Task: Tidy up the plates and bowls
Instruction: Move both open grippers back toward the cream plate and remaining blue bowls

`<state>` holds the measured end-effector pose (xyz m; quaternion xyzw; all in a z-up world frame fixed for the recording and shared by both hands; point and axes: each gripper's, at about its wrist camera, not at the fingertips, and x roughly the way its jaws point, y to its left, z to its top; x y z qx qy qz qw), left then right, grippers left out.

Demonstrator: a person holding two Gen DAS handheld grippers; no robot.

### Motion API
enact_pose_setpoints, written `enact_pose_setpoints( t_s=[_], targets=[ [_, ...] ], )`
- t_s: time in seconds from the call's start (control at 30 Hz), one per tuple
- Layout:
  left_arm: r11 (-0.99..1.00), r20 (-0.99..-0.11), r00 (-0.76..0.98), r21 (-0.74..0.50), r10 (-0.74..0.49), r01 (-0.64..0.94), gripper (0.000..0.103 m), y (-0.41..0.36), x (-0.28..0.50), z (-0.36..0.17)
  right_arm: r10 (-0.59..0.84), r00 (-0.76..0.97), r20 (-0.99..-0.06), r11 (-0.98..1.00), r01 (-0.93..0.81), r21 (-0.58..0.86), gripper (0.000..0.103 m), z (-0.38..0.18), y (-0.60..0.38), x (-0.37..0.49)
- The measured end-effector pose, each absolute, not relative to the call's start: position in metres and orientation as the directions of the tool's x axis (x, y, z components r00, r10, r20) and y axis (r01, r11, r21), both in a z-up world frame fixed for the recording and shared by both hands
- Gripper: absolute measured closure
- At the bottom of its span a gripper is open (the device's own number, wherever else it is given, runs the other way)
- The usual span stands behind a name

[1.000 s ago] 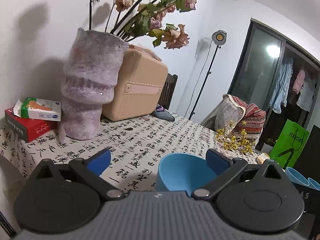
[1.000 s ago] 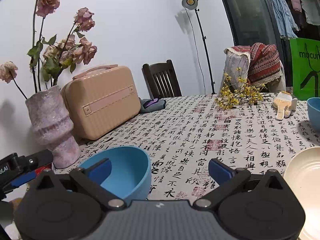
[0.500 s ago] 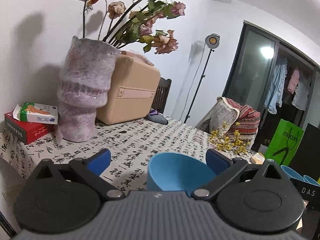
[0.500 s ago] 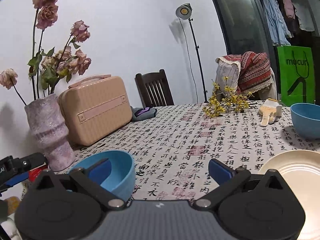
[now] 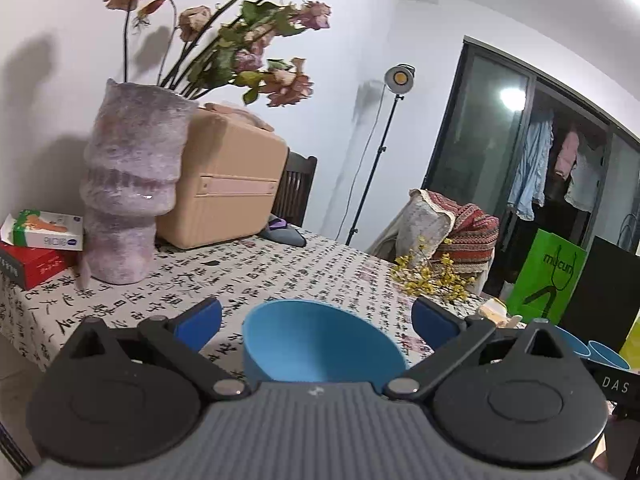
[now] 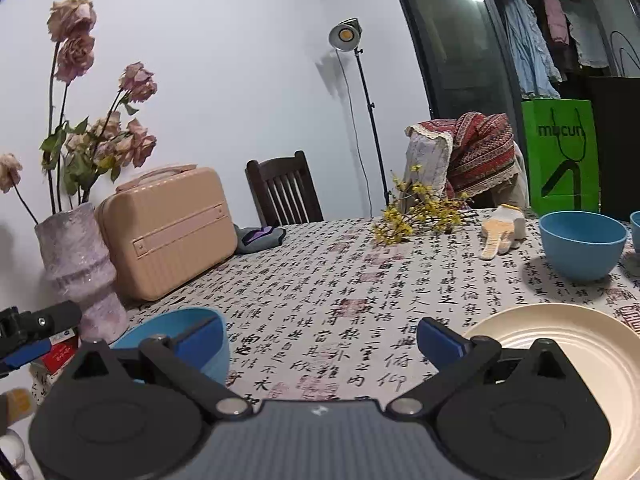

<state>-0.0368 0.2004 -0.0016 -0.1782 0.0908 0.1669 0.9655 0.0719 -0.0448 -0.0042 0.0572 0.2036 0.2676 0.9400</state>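
The worktop [image 6: 320, 280] is a long table with a cloth full of black writing, and the dishes are spread out on it. At the left end stand a big fuzzy purple vase [image 5: 132, 184] with dried roses and a tan case [image 5: 228, 188] just beside it. On the right side lies a big cream plate [image 6: 560, 344], close to the right gripper [image 6: 320, 338] and a little to its right. A blue bowl [image 6: 582, 244] stands farther back on the right, well apart from the plate, and the edge of one more blue dish shows at the far right. The near blue bowl [image 5: 320, 344] is the one that matters now. It sits upright on the cloth right in front of the left gripper [image 5: 316, 316], in the middle between the two blue pads. The pads are spread wide and touch nothing, so the left gripper holds no dish. The right gripper is spread wide too, with only bare cloth between its pads. From the right wrist view this same bowl lies low on the left, partly behind the left pad, so the left gripper is the nearer one. I think the next move is for the left gripper to go straight ahead and a bit down, then pinch the bowl's rim. The bowl is round, so no side is better than another. It looks about as wide as the gap, so pinching one wall seems safer than trying to grab the whole bowl.
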Motion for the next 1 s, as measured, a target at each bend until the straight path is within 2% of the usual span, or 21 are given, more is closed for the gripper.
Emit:
enact_pose_setpoints(
  t_s=[1.0],
  targets=[
    [0.933,-0.268,0.950,-0.273,0.160,-0.234,0.000,0.122,0.023,-0.002,0.435,0.825,-0.361,0.898,-0.368,0.242,0.000,-0.012,-0.145,0.094]
  ],
)
